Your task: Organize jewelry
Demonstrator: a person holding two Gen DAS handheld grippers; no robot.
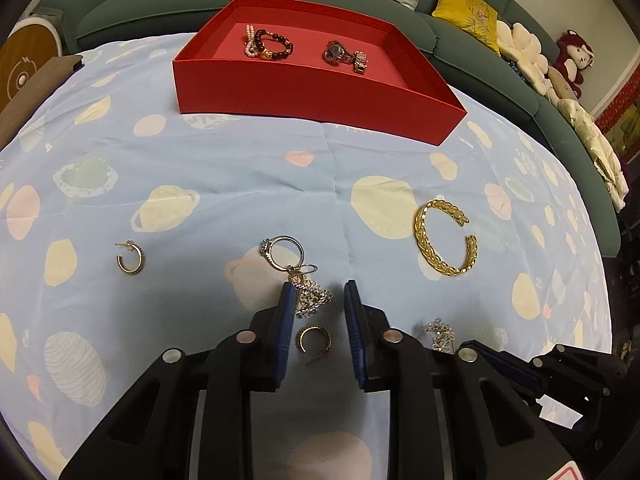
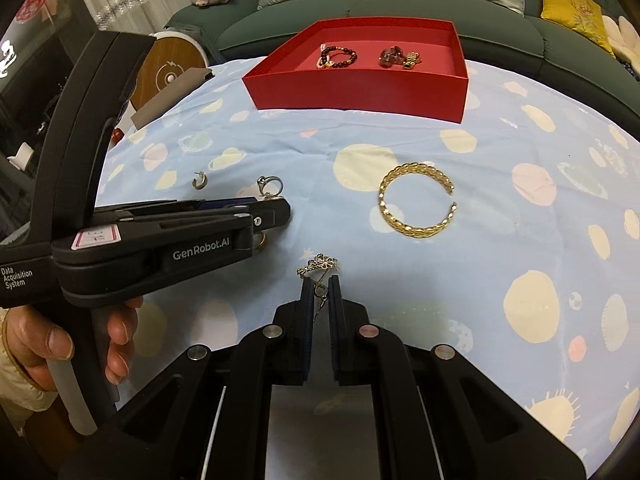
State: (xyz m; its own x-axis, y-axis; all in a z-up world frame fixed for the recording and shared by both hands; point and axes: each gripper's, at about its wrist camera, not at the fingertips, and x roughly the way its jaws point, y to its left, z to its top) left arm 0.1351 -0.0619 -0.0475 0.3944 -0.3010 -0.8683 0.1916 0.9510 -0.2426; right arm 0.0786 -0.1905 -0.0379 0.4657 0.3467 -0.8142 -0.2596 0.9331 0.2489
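A red tray [image 1: 304, 96] at the far side of the cloth holds a bead bracelet [image 1: 274, 44] and a watch [image 1: 340, 54]. My left gripper [image 1: 320, 292] is open, low over the cloth. A sparkly drop earring [image 1: 312, 298] and a small gold hoop [image 1: 314, 338] lie between its fingers. A silver ring [image 1: 282, 252] lies just ahead. My right gripper [image 2: 321, 284] is nearly shut around the hook of a gold flower earring [image 2: 320, 266]. A gold cuff bracelet [image 2: 416, 206] lies ahead of it; it also shows in the left wrist view [image 1: 446, 238].
A second gold hoop earring [image 1: 130, 258] lies to the left on the blue planet-print cloth [image 1: 240, 168]. A green sofa [image 1: 480, 40] with cushions runs behind the tray. A round wooden disc [image 2: 168, 72] and cardboard stand at the left edge.
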